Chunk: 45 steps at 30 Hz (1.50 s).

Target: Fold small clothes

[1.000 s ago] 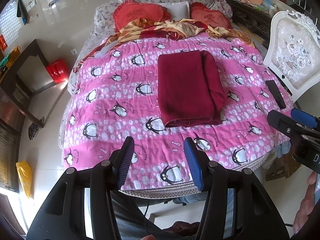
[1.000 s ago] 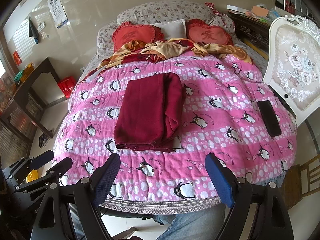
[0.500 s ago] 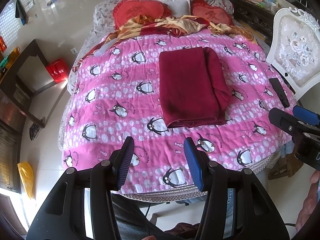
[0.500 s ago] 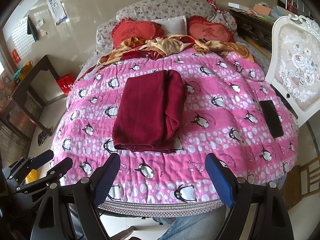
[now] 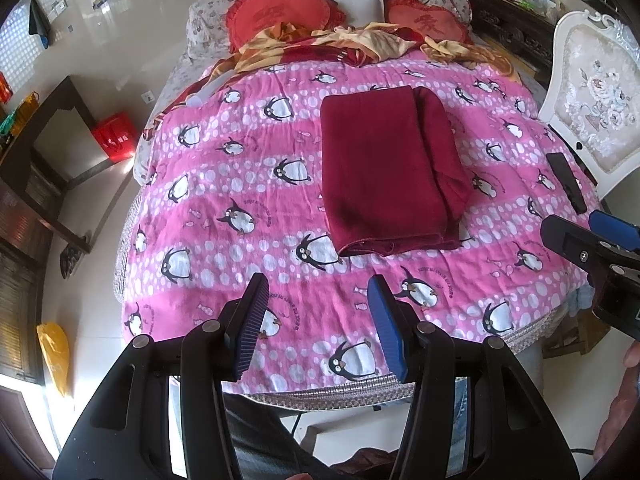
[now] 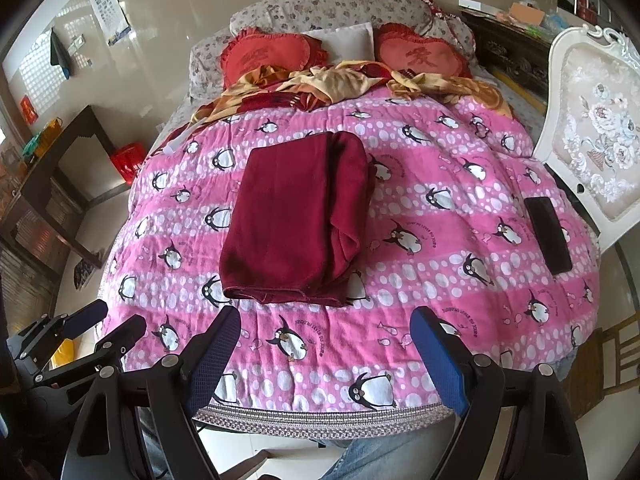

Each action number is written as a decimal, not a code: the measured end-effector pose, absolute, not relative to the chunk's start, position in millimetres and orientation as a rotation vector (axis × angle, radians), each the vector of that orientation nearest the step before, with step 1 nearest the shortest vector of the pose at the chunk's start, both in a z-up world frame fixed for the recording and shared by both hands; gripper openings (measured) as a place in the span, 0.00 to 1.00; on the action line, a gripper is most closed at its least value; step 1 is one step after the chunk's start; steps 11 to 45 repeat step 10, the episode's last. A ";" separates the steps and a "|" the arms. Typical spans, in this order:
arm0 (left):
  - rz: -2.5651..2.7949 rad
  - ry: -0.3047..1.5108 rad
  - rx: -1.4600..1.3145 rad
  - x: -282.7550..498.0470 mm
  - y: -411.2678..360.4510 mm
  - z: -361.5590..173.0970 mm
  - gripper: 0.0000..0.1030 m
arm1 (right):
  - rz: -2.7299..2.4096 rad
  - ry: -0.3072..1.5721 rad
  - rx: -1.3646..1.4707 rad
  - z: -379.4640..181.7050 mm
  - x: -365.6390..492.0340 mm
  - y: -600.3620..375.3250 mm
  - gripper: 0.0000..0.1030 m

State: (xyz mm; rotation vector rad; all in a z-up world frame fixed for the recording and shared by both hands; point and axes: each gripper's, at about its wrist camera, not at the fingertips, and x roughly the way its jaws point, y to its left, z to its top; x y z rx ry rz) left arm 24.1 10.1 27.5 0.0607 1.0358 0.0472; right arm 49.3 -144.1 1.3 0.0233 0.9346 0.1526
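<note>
A dark red garment lies folded into a long rectangle on the pink penguin quilt; it also shows in the right wrist view. My left gripper is open and empty, held above the quilt's near edge, short of the garment. My right gripper is open and empty, also above the near edge, just short of the garment's hem. The right gripper shows at the right edge of the left wrist view.
A black phone lies on the quilt at the right. A white chair back stands beside the bed on the right. Red heart cushions and crumpled yellow-red cloth lie at the head. A dark table stands left.
Both grippers have moved forward and slightly lower toward the bed; the garment looks larger and nearer. The garment has not moved.
</note>
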 end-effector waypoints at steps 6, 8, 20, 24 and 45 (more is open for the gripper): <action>0.043 1.031 0.083 28.7 9.0 25.8 0.50 | 0.153 0.936 0.024 0.9 50.2 -144.0 0.82; 0.044 1.026 0.091 29.1 8.6 25.8 0.50 | 0.152 0.937 0.024 0.9 50.4 -143.9 0.82; 0.051 1.018 0.108 29.9 7.2 26.3 0.50 | 0.151 0.940 0.024 0.4 51.4 -144.2 0.82; 0.051 1.018 0.108 29.9 7.2 26.3 0.50 | 0.151 0.940 0.024 0.4 51.4 -144.2 0.82; 0.051 1.018 0.108 29.9 7.2 26.3 0.50 | 0.151 0.940 0.024 0.4 51.4 -144.2 0.82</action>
